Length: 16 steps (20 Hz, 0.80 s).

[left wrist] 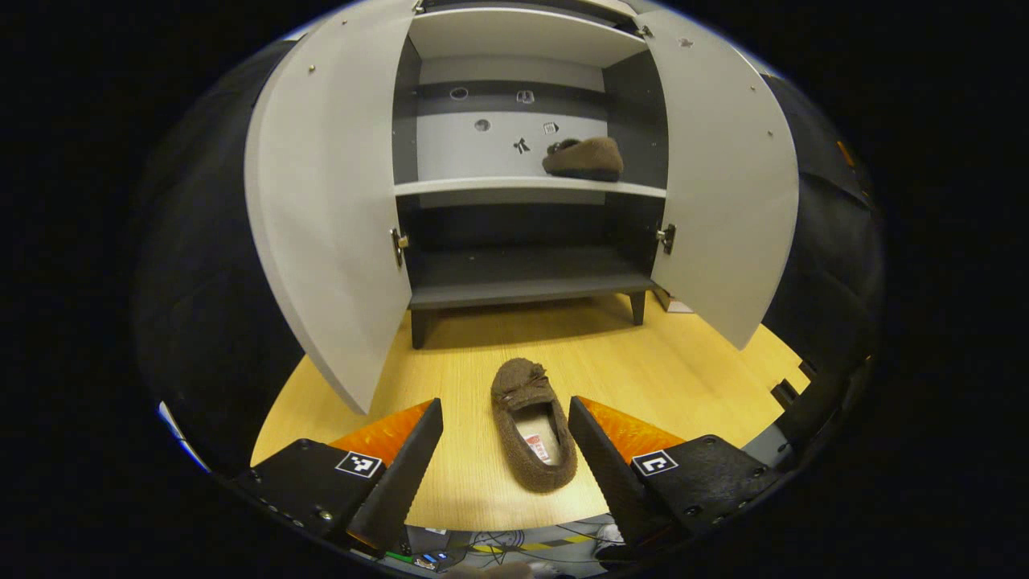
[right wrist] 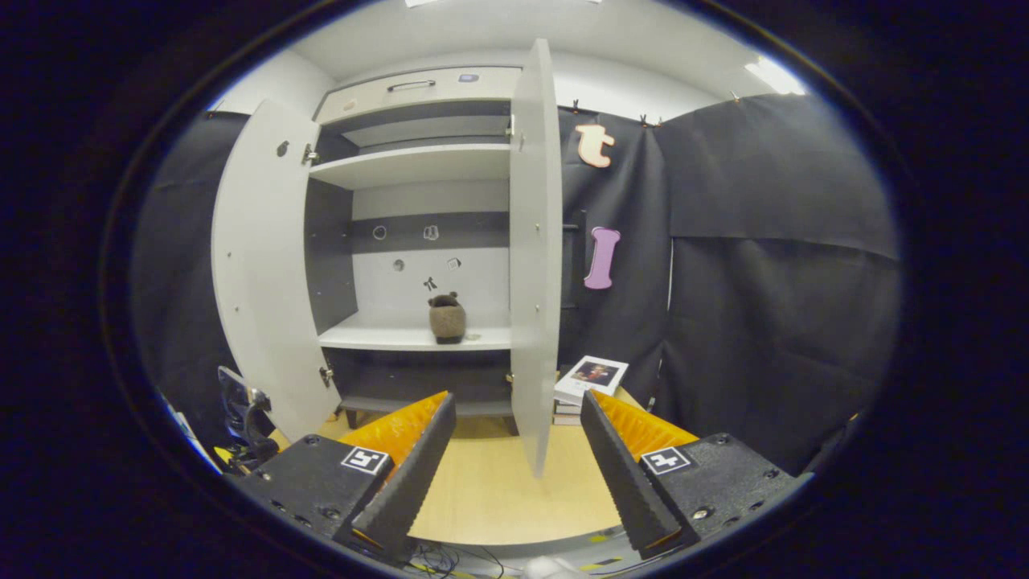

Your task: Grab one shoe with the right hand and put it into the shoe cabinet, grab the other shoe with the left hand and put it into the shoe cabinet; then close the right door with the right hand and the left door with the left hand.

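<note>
A brown fuzzy shoe (left wrist: 532, 422) lies on the wooden floor (left wrist: 691, 362) in front of the cabinet, toe toward it. My left gripper (left wrist: 505, 426) is open, its fingers either side of the shoe, not touching it. A second brown shoe (left wrist: 584, 158) rests on the middle shelf (left wrist: 482, 186), right side; the right gripper view has the same shoe (right wrist: 447, 318) end-on. The cabinet stands with the left door (left wrist: 330, 209) and right door (left wrist: 727, 177) wide open. My right gripper (right wrist: 514, 422) is open and empty, held back from the right door's edge (right wrist: 534, 257).
A stack of books (right wrist: 589, 379) lies on the floor right of the cabinet. The lower shelf (left wrist: 522, 277) is dark and bare. Black cloth walls flank the cabinet. Cables and gear (right wrist: 241, 418) sit at the floor's near left edge.
</note>
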Motion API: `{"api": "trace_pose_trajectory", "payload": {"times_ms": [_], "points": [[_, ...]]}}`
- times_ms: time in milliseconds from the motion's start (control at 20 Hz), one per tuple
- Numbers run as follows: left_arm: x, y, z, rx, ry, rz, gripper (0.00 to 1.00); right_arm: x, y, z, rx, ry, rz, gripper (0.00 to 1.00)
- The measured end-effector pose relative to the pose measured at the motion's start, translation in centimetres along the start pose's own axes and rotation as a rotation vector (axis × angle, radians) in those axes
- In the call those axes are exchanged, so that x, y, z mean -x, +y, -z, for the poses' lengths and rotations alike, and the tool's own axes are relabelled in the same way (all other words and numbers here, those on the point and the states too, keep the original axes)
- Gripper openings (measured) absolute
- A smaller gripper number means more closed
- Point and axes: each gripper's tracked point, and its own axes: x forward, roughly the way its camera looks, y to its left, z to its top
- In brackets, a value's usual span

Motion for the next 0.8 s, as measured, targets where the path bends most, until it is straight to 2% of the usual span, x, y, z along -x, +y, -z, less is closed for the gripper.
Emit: {"api": "trace_pose_trajectory", "payload": {"times_ms": [400, 800], "points": [[-8.9, 1.5, 6.2, -0.017, 0.138, -0.034, 0.97, -1.2, -2.1, 1.6, -0.001, 0.079, 0.064, 0.99], [-15.3, 2.3, 6.7, -0.008, 0.156, -0.041, 0.97, -2.6, -3.2, 2.5, -0.027, 0.132, 0.099, 0.99]]}}
